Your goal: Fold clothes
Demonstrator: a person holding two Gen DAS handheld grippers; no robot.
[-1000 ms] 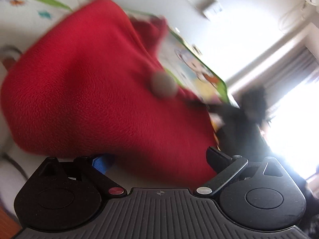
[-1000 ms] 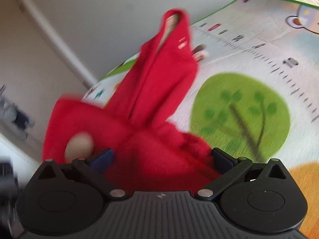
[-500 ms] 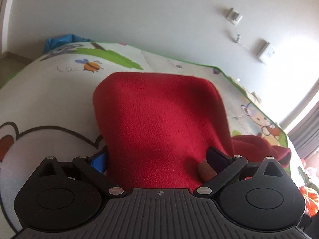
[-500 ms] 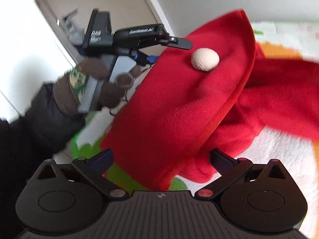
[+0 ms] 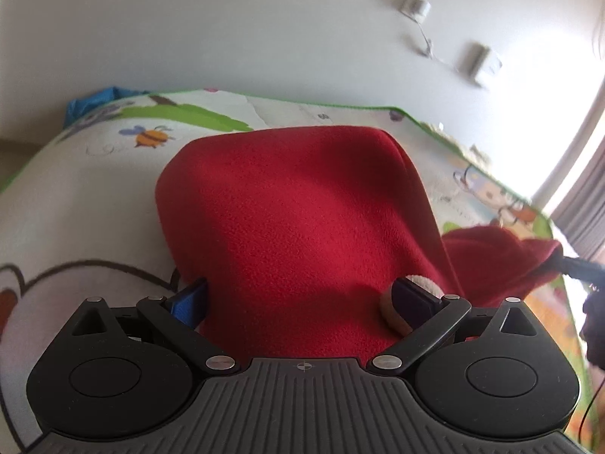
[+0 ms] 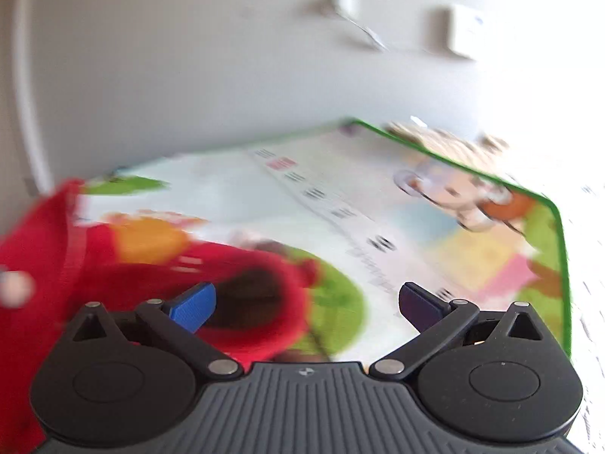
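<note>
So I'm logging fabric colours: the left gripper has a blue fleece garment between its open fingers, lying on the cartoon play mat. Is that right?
Not quite: the fleece garment is red, not blue, as the left wrist view shows. Only a finger pad is blue. The rest holds: it sits between the open fingers of the left gripper, on the cartoon play mat.

Red garment [image 5: 302,227] blocks left claw [image 5: 300,299] — mat [image 6: 416,234] rightward clear.

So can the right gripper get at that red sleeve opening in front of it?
Probably yes. The right gripper is open and the red sleeve opening lies just ahead by its left finger, nothing between. The view is blurred, though.
</note>
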